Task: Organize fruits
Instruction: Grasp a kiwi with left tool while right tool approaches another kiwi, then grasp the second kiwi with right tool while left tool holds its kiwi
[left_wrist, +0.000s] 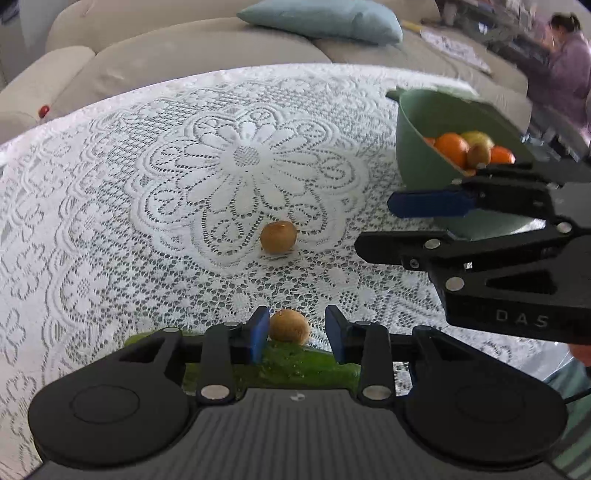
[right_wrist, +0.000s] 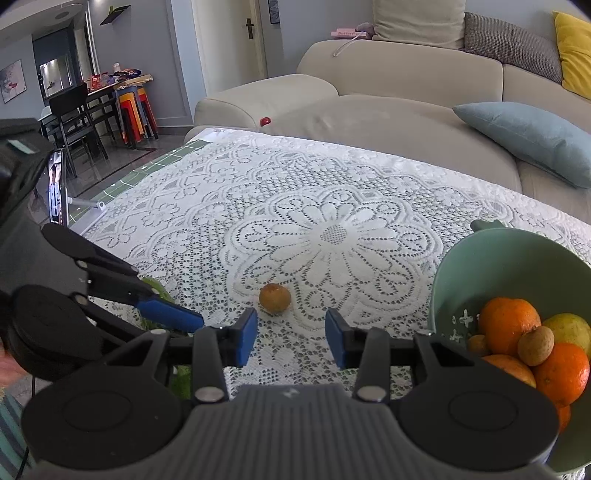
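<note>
One embossed "DAS" on the right gripper (left_wrist: 376, 227) body.

A long beige fabric sofa (right_wrist: 388, 110) curves behind the white lace-covered table (right_wrist: 221, 206). Left of the sofa stand a dark dining table (right_wrist: 99, 92), black chairs, grey walls.

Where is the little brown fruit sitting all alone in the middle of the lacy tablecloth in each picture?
Left wrist view: the lone brown fruit lies just below the lace flower, centre of the picture.
Right wrist view: the same fruit lies left of centre, just beyond the right gripper.
Shared landmark: the green bowl of oranges, at right in both views.
</note>
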